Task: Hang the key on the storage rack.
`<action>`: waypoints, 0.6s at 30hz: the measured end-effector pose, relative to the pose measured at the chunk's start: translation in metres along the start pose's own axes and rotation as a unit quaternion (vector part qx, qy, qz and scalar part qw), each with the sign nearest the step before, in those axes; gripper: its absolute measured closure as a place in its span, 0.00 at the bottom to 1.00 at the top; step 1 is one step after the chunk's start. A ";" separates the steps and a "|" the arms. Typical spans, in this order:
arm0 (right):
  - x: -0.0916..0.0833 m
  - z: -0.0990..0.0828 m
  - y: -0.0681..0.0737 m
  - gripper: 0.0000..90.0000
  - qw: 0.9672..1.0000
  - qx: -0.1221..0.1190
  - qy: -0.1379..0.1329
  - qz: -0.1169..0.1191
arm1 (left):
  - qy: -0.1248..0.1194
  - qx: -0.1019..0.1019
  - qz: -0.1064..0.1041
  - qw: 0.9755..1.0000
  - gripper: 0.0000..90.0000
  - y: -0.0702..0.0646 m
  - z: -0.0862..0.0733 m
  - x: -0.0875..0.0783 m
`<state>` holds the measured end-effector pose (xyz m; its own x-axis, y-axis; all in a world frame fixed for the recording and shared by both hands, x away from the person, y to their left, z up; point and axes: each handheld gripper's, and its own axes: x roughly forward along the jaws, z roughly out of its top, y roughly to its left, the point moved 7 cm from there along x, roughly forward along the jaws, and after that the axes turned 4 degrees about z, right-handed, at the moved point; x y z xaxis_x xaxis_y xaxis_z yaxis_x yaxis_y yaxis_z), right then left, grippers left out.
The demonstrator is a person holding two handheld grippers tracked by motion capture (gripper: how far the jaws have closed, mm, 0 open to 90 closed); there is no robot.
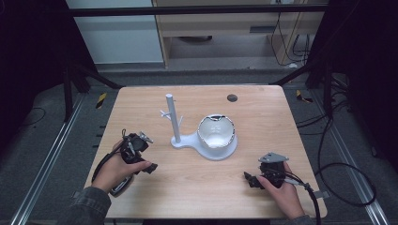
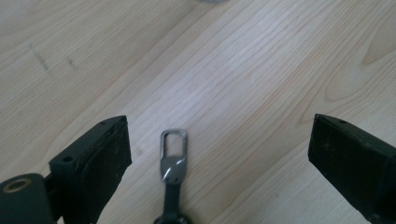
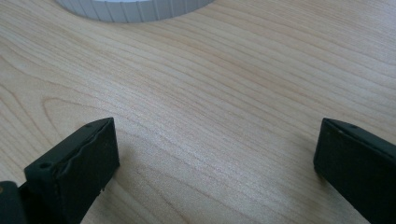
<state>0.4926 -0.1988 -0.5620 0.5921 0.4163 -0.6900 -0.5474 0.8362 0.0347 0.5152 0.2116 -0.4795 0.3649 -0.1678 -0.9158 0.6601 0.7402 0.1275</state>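
A small grey metal carabiner clip [image 2: 173, 154] on a dark strap lies flat on the wooden table [image 1: 263, 117]. It sits low between the wide-apart jaws of my left gripper [image 2: 219, 149], and neither pad touches it. In the high view my left gripper [image 1: 148, 157] is held above the table's left side, pointing right. My right gripper [image 1: 251, 180] rests near the front right, pointing left. Its jaws [image 3: 217, 149] stand open over bare wood with nothing between them.
A white stand with an upright post [image 1: 172, 117] and a round base [image 1: 220, 152] holding a white bowl-shaped cup [image 1: 216, 131] occupies the table's middle. Its ribbed base edge [image 3: 135, 9] lies just beyond my right gripper. A dark round spot [image 1: 232, 98] marks the far side.
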 end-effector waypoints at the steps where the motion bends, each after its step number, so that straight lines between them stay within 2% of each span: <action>1: 0.000 0.000 0.000 0.01 1.000 0.000 0.000 0.000 | 0.008 -0.001 0.006 1.000 0.07 0.004 -0.004 -0.001; 2: 0.000 0.000 0.000 0.01 1.000 0.000 0.000 0.001 | 0.019 0.001 0.015 1.000 0.10 0.010 -0.009 -0.002; 7: -0.001 0.000 0.001 0.01 1.000 0.003 0.001 0.004 | 0.053 -0.002 0.009 0.999 0.19 0.020 -0.020 0.003; 8: -0.001 0.000 0.001 0.01 1.000 0.003 0.001 0.004 | 0.053 -0.002 0.009 0.999 0.22 0.020 -0.020 0.003; 10: -0.001 0.000 0.001 0.01 1.000 0.003 0.001 0.004 | 0.081 0.001 -0.003 0.997 0.25 0.020 -0.024 0.010; 12: -0.001 0.000 0.001 0.01 1.000 0.003 0.001 0.004 | 0.099 0.008 0.003 0.995 0.30 0.020 -0.027 0.014; 13: -0.001 0.000 0.001 0.01 1.000 0.003 0.001 0.004 | 0.099 0.008 0.003 0.995 0.31 0.020 -0.027 0.014; 15: -0.001 -0.001 0.001 0.01 1.000 0.002 0.001 0.004 | 0.129 0.011 0.013 0.992 0.34 0.022 -0.033 0.020; 16: -0.001 -0.001 0.001 0.01 1.000 0.002 0.001 0.005 | 0.136 0.012 0.016 0.991 0.35 0.023 -0.034 0.022; 18: -0.001 -0.001 0.000 0.01 1.000 -0.004 0.000 0.005 | 0.141 0.013 0.014 0.990 0.38 0.024 -0.036 0.023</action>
<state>0.4915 -0.1993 -0.5620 0.5873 0.4241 -0.6894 -0.5578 0.8293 0.0349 0.5160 0.2487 -0.5115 0.1880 0.0429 -0.9812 0.6699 0.7250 0.1600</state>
